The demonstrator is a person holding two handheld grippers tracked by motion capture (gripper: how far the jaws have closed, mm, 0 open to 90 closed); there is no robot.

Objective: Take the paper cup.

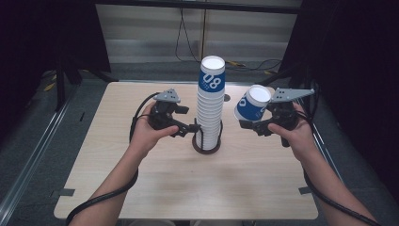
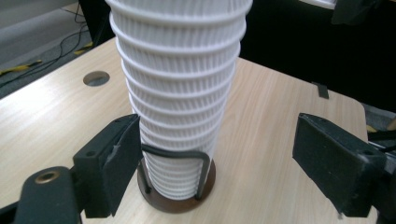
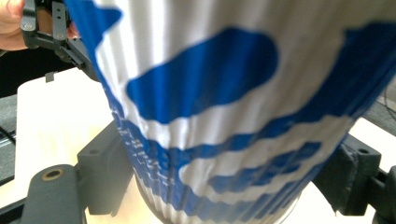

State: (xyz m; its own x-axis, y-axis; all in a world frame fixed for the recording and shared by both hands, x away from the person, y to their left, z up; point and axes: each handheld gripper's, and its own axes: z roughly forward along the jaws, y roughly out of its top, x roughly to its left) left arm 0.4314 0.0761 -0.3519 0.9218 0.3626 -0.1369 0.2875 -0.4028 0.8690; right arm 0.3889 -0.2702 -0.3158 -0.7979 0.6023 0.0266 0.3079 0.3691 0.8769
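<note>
The right gripper clamps 1 blue-and-white ribbed paper cup, tilted, beside the tall stack of white ribbed paper cups in a round brown wire holder on the pale wooden table. The left gripper stands open around the stack's base; in its own view the stack's top is cut off.

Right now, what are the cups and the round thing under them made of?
The stack of cups looks like ribbed, matt white paper, as does the blue-printed cup in the right gripper. The round base looks like dark brown wood or plastic, its posts black wire.
</note>
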